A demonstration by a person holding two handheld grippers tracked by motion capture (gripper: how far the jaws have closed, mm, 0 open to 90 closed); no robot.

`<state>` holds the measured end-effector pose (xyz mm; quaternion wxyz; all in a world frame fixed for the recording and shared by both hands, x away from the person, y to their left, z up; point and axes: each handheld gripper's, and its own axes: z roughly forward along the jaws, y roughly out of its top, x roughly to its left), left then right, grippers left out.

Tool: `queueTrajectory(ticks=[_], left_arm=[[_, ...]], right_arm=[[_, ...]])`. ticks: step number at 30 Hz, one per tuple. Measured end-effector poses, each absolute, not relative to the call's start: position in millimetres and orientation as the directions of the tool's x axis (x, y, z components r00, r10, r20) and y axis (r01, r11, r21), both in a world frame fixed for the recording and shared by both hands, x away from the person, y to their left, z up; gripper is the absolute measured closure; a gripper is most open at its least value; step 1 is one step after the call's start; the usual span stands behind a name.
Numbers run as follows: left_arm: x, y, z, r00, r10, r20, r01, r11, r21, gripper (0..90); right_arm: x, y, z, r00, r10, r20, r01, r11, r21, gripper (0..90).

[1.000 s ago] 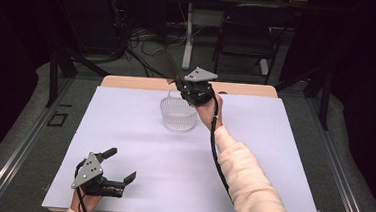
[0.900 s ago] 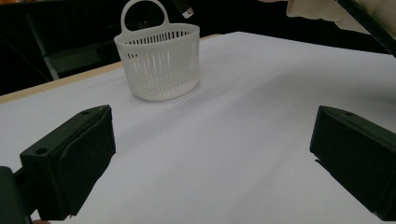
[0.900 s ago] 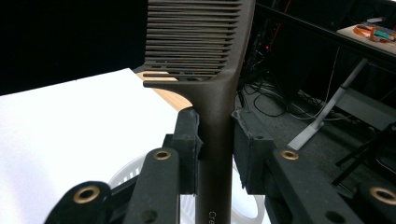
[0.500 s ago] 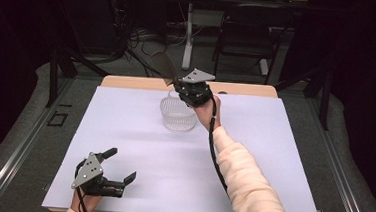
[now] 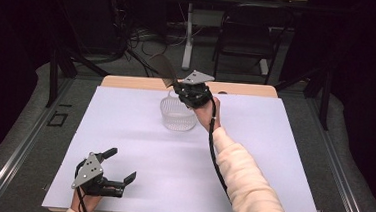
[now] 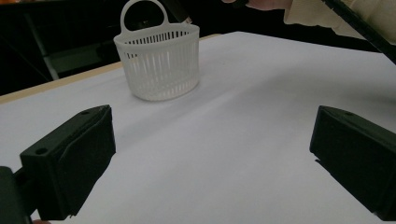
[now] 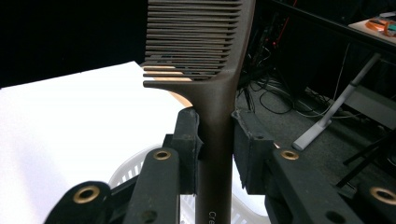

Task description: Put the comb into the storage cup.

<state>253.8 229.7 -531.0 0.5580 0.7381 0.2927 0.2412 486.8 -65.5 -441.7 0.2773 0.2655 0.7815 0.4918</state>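
A dark brown comb (image 7: 205,60) stands between the jaws of my right gripper (image 7: 215,154), which is shut on its handle. In the high view the right gripper (image 5: 181,89) hovers over the far rim of a white slotted plastic basket (image 5: 178,114), the comb (image 5: 162,69) sticking up and to the left. The basket (image 6: 159,63) with its loop handle stands upright on the white tabletop. My left gripper (image 5: 117,165) rests open near the front left of the table, its pads (image 6: 88,154) wide apart with nothing between them.
The white table sheet (image 5: 272,157) has a wooden edge (image 5: 127,82) at the back. Behind it are dark floor, cables, a chair (image 5: 246,35) and a stand leg (image 5: 187,41). The person's sleeve (image 5: 250,185) crosses the right half of the table.
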Motion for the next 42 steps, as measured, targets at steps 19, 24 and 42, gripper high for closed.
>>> queueTrajectory(ticks=[19, 24, 42], left_arm=[[254.0, 229.5, -531.1, 0.713, 0.7, 0.029, 0.164, -0.207, 0.965, 0.2], [254.2, 229.5, -531.1, 0.713, 0.7, 0.029, 0.164, -0.207, 0.964, 0.2], [254.0, 229.5, -531.1, 0.712, 0.701, 0.029, 0.163, -0.206, 0.965, 0.2]], right_arm=[[487.5, -64.0, -447.9, -0.726, 0.664, -0.18, 0.142, 0.401, 0.905, 72.3], [488.0, -64.3, -450.2, -0.728, 0.662, -0.18, 0.146, 0.406, 0.902, 72.3], [488.7, -64.9, -455.5, -0.737, 0.651, -0.183, 0.145, 0.415, 0.898, 72.2]])
